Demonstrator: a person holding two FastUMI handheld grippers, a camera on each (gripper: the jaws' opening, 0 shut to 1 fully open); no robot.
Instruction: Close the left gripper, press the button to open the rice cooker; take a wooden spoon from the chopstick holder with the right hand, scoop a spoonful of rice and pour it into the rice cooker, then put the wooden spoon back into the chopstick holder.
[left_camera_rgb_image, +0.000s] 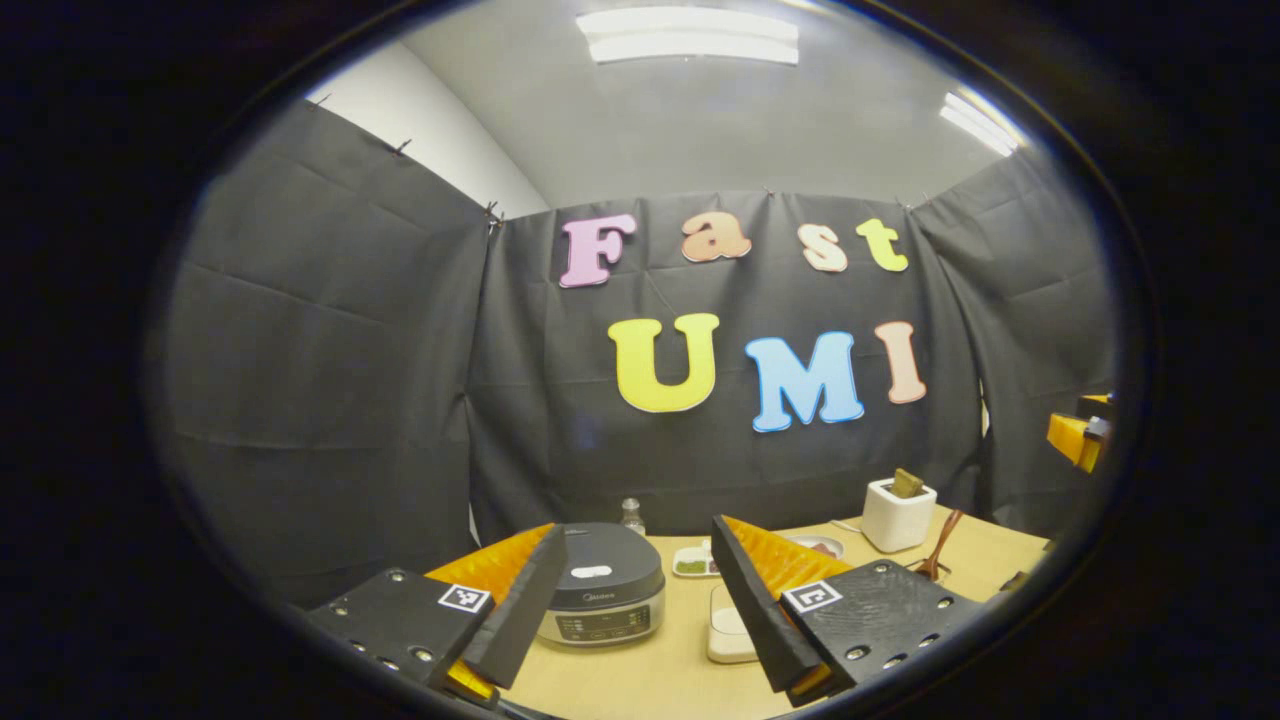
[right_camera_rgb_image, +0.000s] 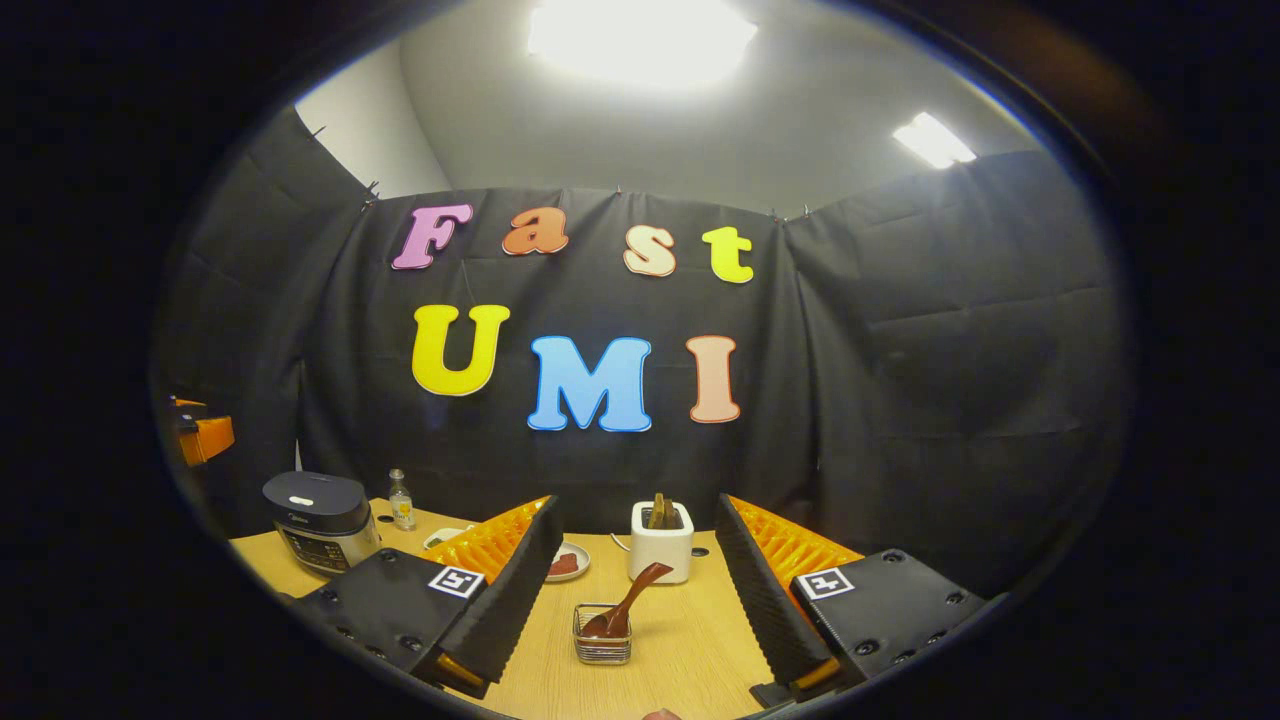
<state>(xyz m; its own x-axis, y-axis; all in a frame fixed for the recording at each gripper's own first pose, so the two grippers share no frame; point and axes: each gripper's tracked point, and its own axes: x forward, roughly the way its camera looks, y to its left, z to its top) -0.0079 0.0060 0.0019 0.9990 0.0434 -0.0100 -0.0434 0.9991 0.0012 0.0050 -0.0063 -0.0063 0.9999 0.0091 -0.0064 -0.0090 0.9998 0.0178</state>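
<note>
Rounded rice cooker (left_camera_rgb_image: 600, 590) lid down; ribbed left gripper (left_camera_rgb_image: 632, 600) spread wide

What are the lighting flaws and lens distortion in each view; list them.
Left gripper view: ceiling lights crisp, booth seams bowed by the fisheye, rice cooker sharp, evenly lit. Right gripper view: overhead light blown into white glare, edges dim, wooden spoon and chopstick holder clear.

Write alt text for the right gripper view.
The open right tongs frame a wooden spoon leaning in a small wire basket on the table. Behind it stands a white holder; the closed rice cooker sits far left.
</note>
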